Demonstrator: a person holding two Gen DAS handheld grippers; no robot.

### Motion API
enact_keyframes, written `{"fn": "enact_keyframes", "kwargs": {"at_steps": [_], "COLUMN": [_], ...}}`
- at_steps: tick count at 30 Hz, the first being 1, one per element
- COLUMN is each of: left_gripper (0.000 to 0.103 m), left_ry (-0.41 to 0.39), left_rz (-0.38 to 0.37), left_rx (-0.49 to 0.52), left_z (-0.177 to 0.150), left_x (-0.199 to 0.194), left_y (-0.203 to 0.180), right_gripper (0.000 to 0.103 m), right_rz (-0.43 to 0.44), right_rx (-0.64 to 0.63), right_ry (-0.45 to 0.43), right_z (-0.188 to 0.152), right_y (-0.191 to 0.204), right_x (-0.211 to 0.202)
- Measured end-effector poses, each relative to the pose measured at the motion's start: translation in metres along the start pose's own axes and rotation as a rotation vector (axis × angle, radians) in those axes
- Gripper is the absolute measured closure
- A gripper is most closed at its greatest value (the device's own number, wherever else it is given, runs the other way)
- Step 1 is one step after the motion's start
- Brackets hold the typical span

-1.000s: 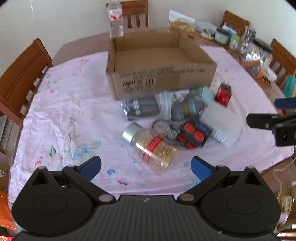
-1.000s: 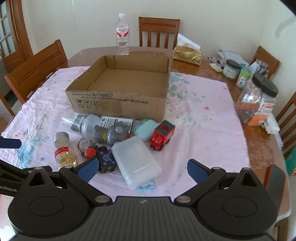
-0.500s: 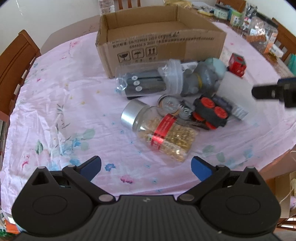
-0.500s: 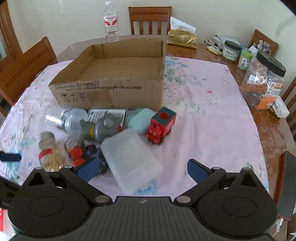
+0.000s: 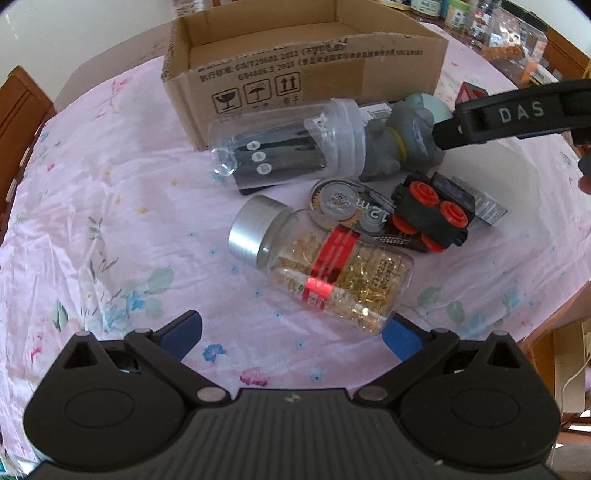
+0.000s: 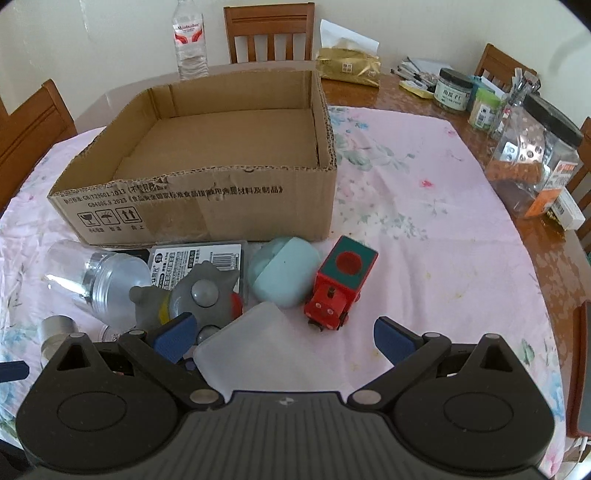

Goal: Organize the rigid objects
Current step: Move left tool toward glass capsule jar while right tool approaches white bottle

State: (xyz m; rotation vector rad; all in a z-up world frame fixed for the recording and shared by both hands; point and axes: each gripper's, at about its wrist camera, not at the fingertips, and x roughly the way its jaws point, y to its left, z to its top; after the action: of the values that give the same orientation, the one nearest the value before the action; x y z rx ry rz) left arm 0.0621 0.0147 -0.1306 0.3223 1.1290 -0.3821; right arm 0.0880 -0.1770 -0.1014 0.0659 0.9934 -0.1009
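An open, empty cardboard box (image 6: 207,206) (image 5: 295,59) stands on the pink cloth. In front of it lies a pile: a clear jar with a silver cap and gold contents (image 5: 325,266), a clear plastic bottle (image 5: 280,147), a grey toy figure (image 6: 199,295) (image 5: 402,136), a black toy car with red wheels (image 5: 432,214), a tape dispenser (image 5: 343,201), a mint case (image 6: 284,271), a red and green toy train (image 6: 338,286) and a frosted white box (image 6: 273,347). My left gripper (image 5: 291,336) is open just before the jar. My right gripper (image 6: 282,336) is open over the frosted box.
A water bottle (image 6: 189,40) stands behind the box. Jars (image 6: 533,155) and clutter crowd the far right of the wooden table (image 6: 480,147). Chairs (image 6: 271,31) ring the table. The right gripper's black arm (image 5: 517,114) crosses the left wrist view above the grey toy.
Both grippers have moved forward and lower toward the pile. The jar now lies right at the left fingertips and the frosted box sits between the right fingers.
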Motion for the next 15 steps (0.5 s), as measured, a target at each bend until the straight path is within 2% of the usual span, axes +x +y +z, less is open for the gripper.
{"fn": "enact_keyframes", "kwargs": {"at_steps": [8,15], "left_gripper": [0.0,0.0], "left_ry": [0.006,0.013], "left_rz": [-0.028,-0.053], "left_rx": [0.031,0.035], "left_z": [0.007,0.01], "left_x": [0.007,0.01], "left_y": [0.003,0.006], "right_gripper": [0.0,0.0], "right_rz": [-0.014,-0.022], "right_rx": [-0.04,-0.019], "right_ry": [0.053,0.091], "right_z": [-0.02,-0.042], "right_y": [-0.01,-0.032], "right_x": [-0.012,-0.016]}}
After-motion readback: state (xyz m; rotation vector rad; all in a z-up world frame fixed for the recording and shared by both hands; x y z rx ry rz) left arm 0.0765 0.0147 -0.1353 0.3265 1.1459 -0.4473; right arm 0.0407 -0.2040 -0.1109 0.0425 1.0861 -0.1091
